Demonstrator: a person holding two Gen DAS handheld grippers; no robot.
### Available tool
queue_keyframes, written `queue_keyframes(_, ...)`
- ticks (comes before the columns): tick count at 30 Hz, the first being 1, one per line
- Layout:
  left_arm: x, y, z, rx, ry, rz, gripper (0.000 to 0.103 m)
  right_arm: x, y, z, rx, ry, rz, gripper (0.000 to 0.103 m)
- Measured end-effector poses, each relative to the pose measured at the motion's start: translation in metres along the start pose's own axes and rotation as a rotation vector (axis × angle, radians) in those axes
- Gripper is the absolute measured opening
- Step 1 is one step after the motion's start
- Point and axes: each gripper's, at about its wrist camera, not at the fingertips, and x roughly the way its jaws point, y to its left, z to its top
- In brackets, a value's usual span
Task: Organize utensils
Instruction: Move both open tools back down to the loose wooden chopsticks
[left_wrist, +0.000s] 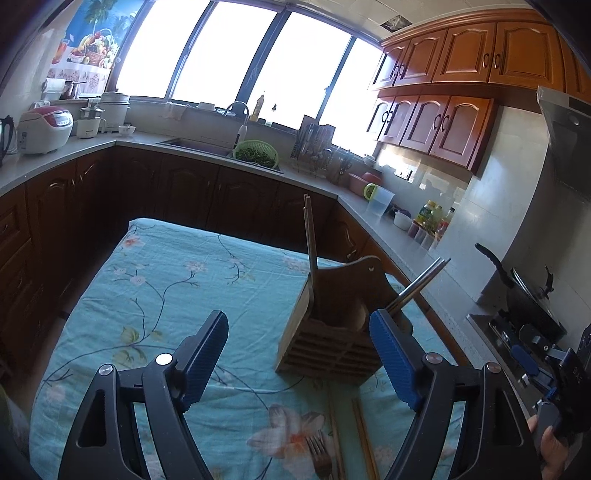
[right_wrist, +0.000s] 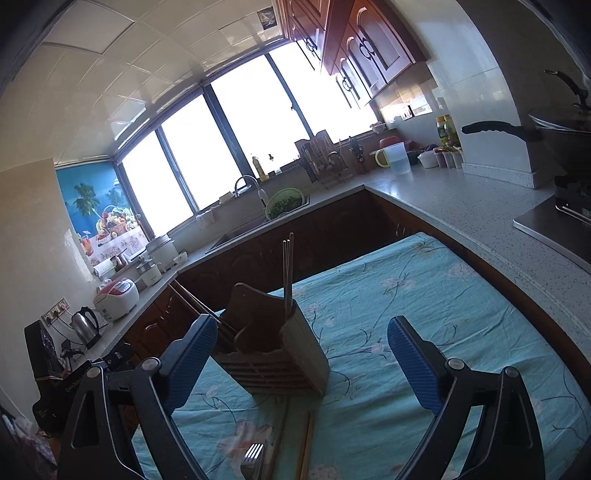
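The holder (left_wrist: 332, 332) is a wooden utensil box with a slatted front and a raised back plate. It stands upright on the table (left_wrist: 166, 280), right of centre, on a teal floral cloth. No pad touches it.

Contents, left wrist view:
- Wooden chopsticks (left_wrist: 310, 236) stand in the left compartment, nearly upright, tips well above the rim.
- Metal chopsticks (left_wrist: 417, 288) lean out of the right compartment, up and to the right.
- A pale rounded item sits low inside; its type cannot be told.

Left gripper (left_wrist: 299, 350): jaws wide apart, nothing between the pads. It points forward and slightly down over the near table. The right pad (left_wrist: 391, 358) overlaps the holder's right front corner in this view; contact cannot be told. The left pad hangs over bare cloth.

Right gripper (right_wrist: 303, 362): jaws wide apart, nothing gripped. It points forward and slightly down. In its view the holder (right_wrist: 273, 347) lies between the pads, nearer the left one. A hand (left_wrist: 550, 446) holds this tool at the right edge of the left wrist view.

Loose on the cloth, near side of the holder:
- A fork (left_wrist: 317, 458), tines pointing away.
- Two wooden sticks (left_wrist: 364, 435) just right of the fork, lying near to far.

Beyond the table, a counter (left_wrist: 388, 229) runs along the far and right sides, with a sink and a green colander (left_wrist: 256, 151).
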Motion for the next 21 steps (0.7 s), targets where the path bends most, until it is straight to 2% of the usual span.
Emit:
queue_keyframes(6,-0.003,0.0,-0.016,-0.014,0.071,0.009,0.079,-0.007,-0.014,-0.024,0.014,0.054,-0.03,0.095)
queue_keyframes(12,0.001,-0.002,-0.02,-0.021,0.125,0.022,0.079,-0.004,-0.02,-0.045,0.015,0.107,-0.041,0.095)
queue_keyframes(21,0.007,-0.007,-0.025,-0.014,0.169,0.035,0.079,0.01,-0.015,-0.06,-0.003,0.162,-0.033,0.095)
